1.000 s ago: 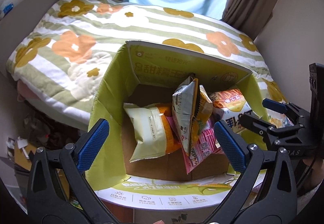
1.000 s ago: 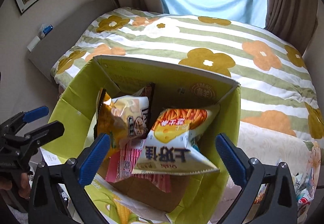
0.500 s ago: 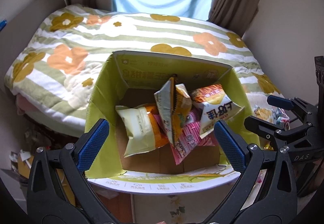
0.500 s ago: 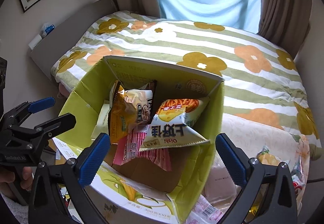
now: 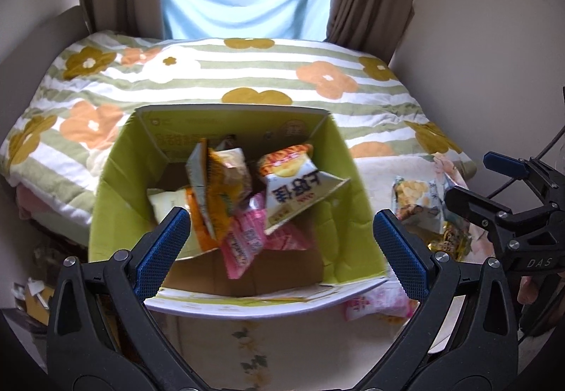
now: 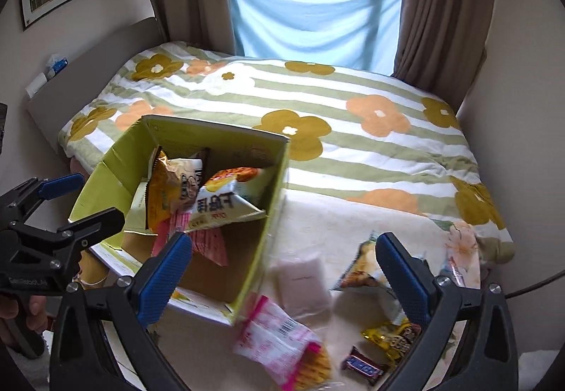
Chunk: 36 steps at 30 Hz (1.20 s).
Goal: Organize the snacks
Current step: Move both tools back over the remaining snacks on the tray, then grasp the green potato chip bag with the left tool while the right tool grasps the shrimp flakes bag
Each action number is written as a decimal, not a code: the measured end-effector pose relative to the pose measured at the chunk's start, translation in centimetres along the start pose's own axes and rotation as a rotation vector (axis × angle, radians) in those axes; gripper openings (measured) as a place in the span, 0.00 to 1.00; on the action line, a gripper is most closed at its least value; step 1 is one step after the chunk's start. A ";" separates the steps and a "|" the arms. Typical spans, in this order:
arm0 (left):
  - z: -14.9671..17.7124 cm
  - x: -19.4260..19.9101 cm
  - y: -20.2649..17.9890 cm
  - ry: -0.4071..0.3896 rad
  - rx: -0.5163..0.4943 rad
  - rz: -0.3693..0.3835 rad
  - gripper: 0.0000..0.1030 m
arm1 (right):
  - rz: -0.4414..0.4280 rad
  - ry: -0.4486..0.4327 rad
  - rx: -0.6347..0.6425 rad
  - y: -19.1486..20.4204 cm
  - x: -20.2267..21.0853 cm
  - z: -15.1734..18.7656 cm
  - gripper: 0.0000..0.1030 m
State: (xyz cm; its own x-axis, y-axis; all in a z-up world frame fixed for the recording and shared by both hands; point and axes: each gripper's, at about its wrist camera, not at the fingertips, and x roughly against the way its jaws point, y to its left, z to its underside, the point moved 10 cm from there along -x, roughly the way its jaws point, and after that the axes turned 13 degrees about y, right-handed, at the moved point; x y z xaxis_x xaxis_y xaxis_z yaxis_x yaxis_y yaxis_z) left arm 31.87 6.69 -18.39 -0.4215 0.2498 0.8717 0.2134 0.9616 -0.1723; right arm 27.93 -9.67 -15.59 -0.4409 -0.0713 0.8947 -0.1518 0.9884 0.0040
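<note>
The loose snacks lie on the near right of the bed, just right of the open green cardboard box, which already holds several packets. In the right wrist view they are spread between and below the blue fingers: a pale pink pillow-shaped packet just beside the box wall, a pink-and-white packet with an orange end nearest the camera, a yellow crisp bag, a yellow wrapped sweet and a dark chocolate bar.

The right gripper is spread wide and has nothing between its fingers. The left gripper is equally wide and empty, hovering over the near edge of the box.

These should all be light. The bags look air-filled and soft, with slick film that may slide out of a squeeze on the puffed middle and crush the crisps; I would pinch a flat crimped end seam instead. The chocolate bar looks firmer and can be taken across its narrow width.

The near packets are smeared by motion blur, so their print and exact outlines are unreadable. The right finger hides part of the yellow crisp bag, and more wrappers at the far right are too small to identify. Packets low in the box are covered by the white crisp bag on top.
</note>
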 end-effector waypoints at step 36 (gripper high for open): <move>-1.1 -19.8 -27.2 0.370 -0.183 0.067 1.00 | -0.276 0.153 -0.422 -27.3 -5.5 10.4 1.00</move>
State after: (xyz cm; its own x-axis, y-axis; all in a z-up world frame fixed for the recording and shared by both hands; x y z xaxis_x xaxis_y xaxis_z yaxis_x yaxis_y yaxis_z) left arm 35.44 -24.55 -30.46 -0.0637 0.2216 0.9731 0.3970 0.9002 -0.1790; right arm 25.25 -37.70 -25.24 -0.2962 -0.3472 0.8898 0.1392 0.9059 0.3999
